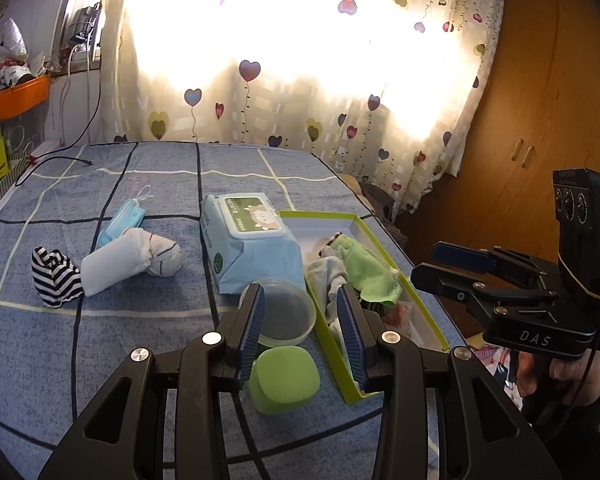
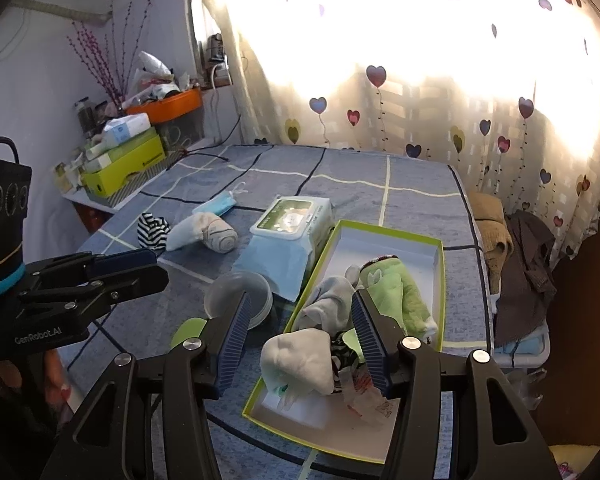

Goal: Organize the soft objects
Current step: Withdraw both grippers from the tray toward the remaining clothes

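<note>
A green-rimmed box (image 2: 384, 242) on the blue bedspread holds a green sock (image 2: 400, 296), a grey sock (image 2: 328, 304) and a white sock (image 2: 300, 360). My right gripper (image 2: 302, 340) hovers over the box's near end, open. The white sock lies below, clear of both pads. My left gripper (image 1: 302, 324) is open and empty above a clear bowl (image 1: 288, 316) and a green lid (image 1: 284, 380). A striped sock (image 1: 56, 276), a white rolled sock (image 1: 128, 260) and a blue mask (image 1: 124, 220) lie to the left on the spread.
A pack of wet wipes (image 1: 252, 244) lies between the loose socks and the box (image 1: 342, 364). A cluttered side shelf (image 2: 116, 168) stands at the left, a curtain behind, folded clothes (image 2: 516, 264) beyond the bed's right edge.
</note>
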